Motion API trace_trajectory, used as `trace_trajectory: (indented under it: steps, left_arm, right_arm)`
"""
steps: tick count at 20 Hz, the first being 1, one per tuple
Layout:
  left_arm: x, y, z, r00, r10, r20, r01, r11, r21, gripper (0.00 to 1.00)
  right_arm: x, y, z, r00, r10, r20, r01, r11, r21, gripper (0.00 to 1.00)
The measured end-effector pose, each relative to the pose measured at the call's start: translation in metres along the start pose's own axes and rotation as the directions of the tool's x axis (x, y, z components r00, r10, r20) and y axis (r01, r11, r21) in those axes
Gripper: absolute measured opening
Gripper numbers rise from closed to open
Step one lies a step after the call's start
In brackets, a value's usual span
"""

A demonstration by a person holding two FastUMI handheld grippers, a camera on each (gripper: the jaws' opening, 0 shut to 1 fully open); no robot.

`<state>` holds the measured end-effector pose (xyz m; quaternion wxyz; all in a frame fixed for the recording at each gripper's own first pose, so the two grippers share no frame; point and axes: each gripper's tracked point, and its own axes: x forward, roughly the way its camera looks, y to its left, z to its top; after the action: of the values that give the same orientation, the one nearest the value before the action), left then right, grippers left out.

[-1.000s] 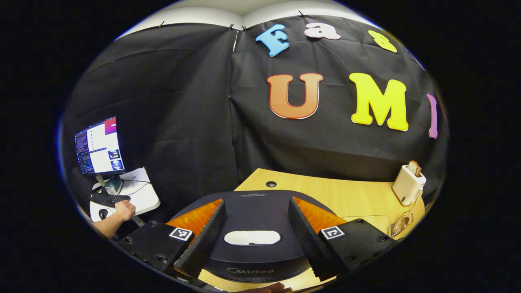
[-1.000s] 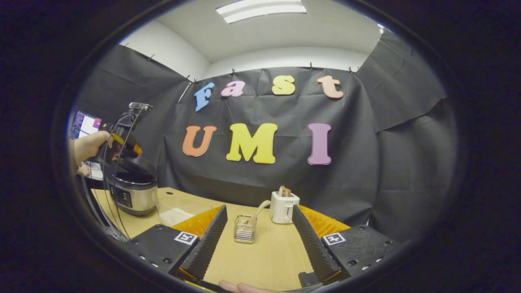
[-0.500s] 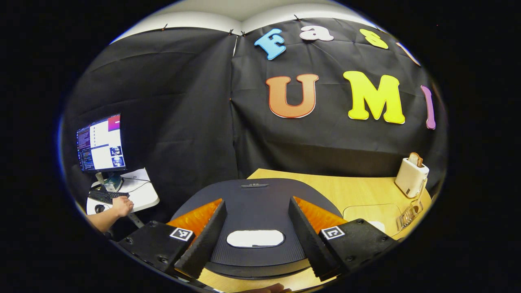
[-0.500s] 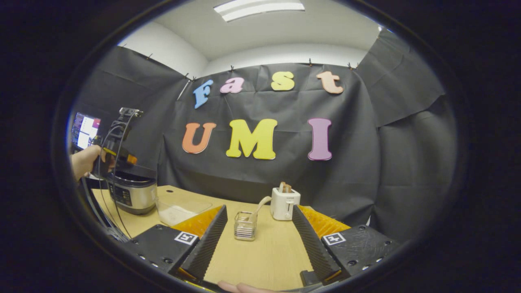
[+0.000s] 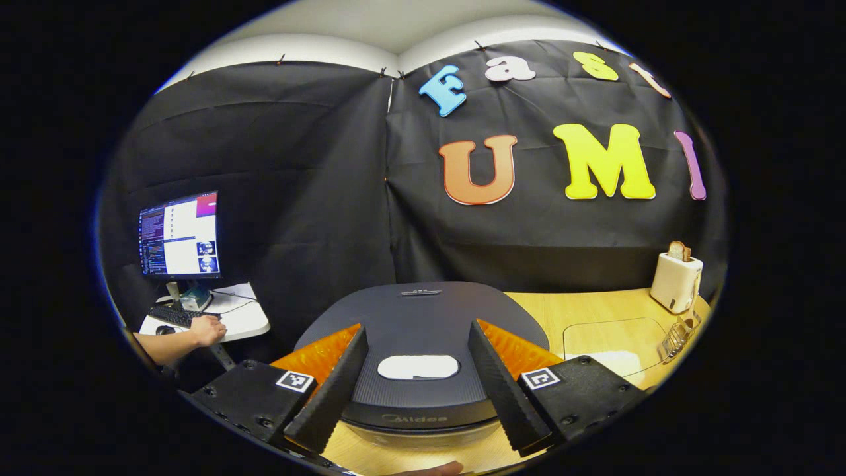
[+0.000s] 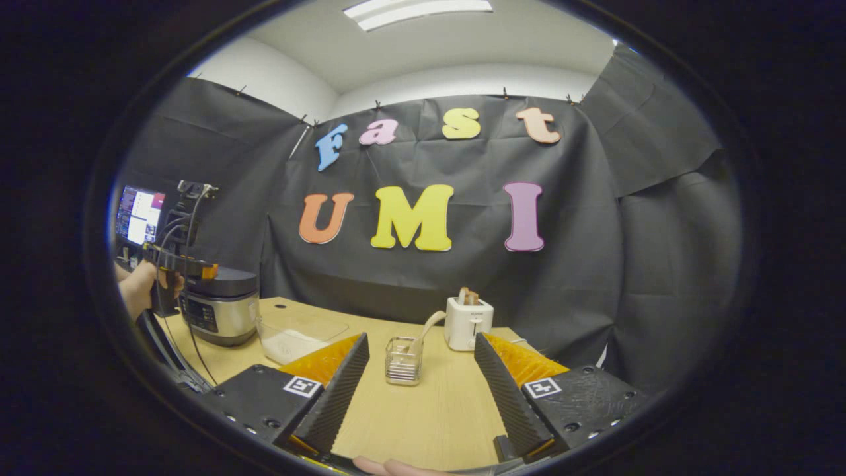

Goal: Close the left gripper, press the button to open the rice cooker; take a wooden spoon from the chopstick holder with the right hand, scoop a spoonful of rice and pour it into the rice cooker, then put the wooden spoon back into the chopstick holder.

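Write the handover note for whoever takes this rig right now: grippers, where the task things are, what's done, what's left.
Left gripper: open, over the closed rice cooker, fingers on either side of its white button.
Right gripper: open, holding nothing, above the table.
Wooden spoon stands in the chopstick holder; clear tub of rice sits beside the cooker.
Done: nothing yet; lid is down.
Left: close the left gripper, press the button, take the spoon, scoop rice, pour it in, return the spoon.
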<state>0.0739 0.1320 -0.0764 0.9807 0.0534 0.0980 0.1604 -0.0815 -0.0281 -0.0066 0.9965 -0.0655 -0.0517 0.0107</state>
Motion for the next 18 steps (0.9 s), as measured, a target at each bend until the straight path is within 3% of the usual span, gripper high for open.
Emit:
trace_trajectory:
  steps: [8, 14, 18]
  left_arm:
    - [-0.02, -0.004, -0.012, 1.0, -0.017, -0.004, 0.017, 1.0, -0.008, 0.96]
    - [-0.029, -0.004, -0.008, 0.999, 0.003, 0.052, -0.002, 1.0, -0.017, 0.93]
    - [-0.064, -0.039, 0.007, 0.995, -0.097, 0.034, 0.101, 0.986, -0.129, 0.92]
  right_arm:
    - [-0.005, 0.017, 0.0, 0.998, 0.056, 0.0, -0.056, 0.998, -0.007, 0.95]
    - [-0.005, 0.033, 0.005, 0.996, 0.084, -0.005, -0.084, 0.996, 0.004, 0.95]
    - [0.003, 0.042, 0.025, 0.997, 0.081, 0.002, -0.081, 0.997, 0.019, 0.95]
